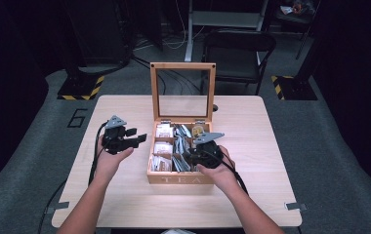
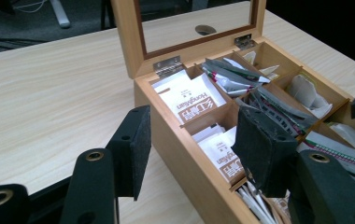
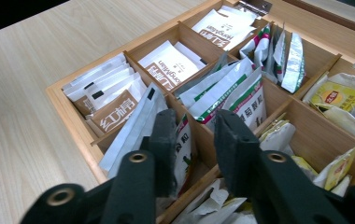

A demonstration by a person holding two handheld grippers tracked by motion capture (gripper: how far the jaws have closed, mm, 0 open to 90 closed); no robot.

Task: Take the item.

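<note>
Right gripper (image 3: 192,144) sits lowest in its own view, black jaws narrowed to a slim gap over the front-middle cell of the tea box (image 1: 180,179); a white-green sachet (image 3: 183,151) stands right by the left pad, but I can't tell if the pads actually press it, so call it poised, not gripping. Narrow gap makes sense: sachets are thin and packed upright, so a wide jaw would snag neighbours. Box sits centre of the high view, front wall marked TEA toward the bottom edge, glass lid (image 1: 182,90) propped upright at the back so all cells are reachable from above. Right gripper (image 1: 200,152) hangs over the box's right-centre in that view, angled down into it. Left gripper (image 1: 125,137) is left of the box, above bare table (image 1: 125,204), jaws partly apart and holding nothing; in its own view the left gripper (image 2: 192,149) straddles the box's near wall, one pad outside, one over the white packets (image 2: 192,100). My read: left hand is parked close to steady the box if the pull drags it. White packets fill the left column, foil sticks (image 3: 278,49) the middle, loose bags the right.
</note>
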